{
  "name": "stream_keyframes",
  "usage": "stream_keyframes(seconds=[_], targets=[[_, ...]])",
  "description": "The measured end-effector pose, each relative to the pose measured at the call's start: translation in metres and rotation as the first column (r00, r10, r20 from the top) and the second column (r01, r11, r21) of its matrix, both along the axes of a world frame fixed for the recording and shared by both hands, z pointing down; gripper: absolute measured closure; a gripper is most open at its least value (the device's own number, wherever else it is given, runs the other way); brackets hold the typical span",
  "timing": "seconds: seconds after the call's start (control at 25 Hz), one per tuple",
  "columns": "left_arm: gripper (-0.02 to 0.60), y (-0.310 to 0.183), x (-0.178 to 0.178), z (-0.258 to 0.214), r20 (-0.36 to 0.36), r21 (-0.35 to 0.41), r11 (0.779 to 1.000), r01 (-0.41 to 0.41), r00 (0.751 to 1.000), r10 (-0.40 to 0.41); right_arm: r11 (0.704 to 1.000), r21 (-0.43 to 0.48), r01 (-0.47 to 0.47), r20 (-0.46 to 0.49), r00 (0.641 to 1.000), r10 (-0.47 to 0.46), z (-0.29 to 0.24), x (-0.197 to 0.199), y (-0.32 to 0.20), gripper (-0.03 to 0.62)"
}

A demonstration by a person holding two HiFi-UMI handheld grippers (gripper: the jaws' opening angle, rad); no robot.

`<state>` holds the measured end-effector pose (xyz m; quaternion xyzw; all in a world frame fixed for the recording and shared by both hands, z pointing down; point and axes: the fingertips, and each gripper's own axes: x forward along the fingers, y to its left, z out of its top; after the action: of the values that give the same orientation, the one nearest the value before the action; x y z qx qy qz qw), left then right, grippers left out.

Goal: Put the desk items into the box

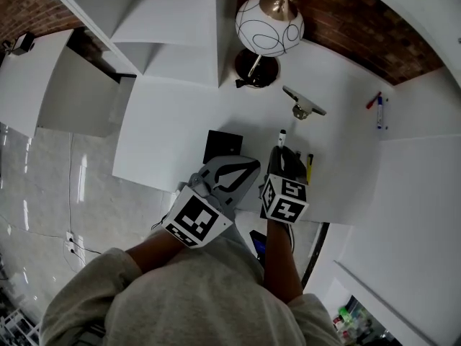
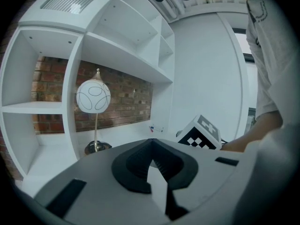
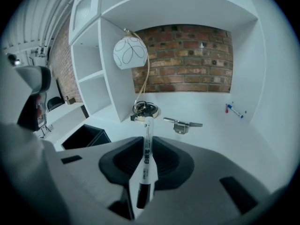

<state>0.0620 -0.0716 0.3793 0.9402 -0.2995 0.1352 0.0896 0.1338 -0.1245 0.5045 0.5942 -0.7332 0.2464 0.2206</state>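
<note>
In the head view, the right gripper [image 1: 282,152] holds a white marker [image 1: 282,137] whose capped tip sticks out forward over the white desk [image 1: 180,121]. The black box [image 1: 222,145] stands open on the desk, just to the left of this gripper and a little ahead of it. The left gripper [image 1: 246,169] is directly behind the box and nearer to it, but it carries nothing. Further back are a globe lamp [image 1: 270,24], a small metal clamp [image 1: 302,107] and two pens [image 1: 378,109] at the far right.

In the left gripper view, the left gripper [image 2: 151,149] has its jaws together at the tips, with nothing between them. The box does not show here.

In the right gripper view, the right gripper [image 3: 146,142] is closed on the marker [image 3: 146,159]. The long axis of the marker runs along the jaws and points toward the lamp base. The box [image 3: 84,136] lies low and to the left of the jaws. I judge that the next move is a short swing to the left, until the marker is above the opening.
</note>
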Motion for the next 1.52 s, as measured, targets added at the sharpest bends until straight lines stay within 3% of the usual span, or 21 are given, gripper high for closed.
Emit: stream_keyframes(seconds=[0.52,1.0,1.52], targets=[[0.575,0.018,-0.011,-0.022,-0.011,0.058,0.998,0.024,1.0,-0.024,0.972,0.234,0.0,-0.023,1.0,0.005,-0.059,-0.013,0.011,0.519],[0.574,0.024,-0.034,-0.023,-0.02,0.057,0.995,0.086,0.996,-0.085,0.908,0.419,0.026,-0.004,1.0,-0.026,-0.097,-0.033,0.018,0.517],[0.575,0.022,-0.054,-0.021,-0.006,0.057,0.989,0.137,0.991,-0.137,0.874,0.48,0.083,0.025,0.994,-0.107,-0.107,-0.063,0.015,0.517]])
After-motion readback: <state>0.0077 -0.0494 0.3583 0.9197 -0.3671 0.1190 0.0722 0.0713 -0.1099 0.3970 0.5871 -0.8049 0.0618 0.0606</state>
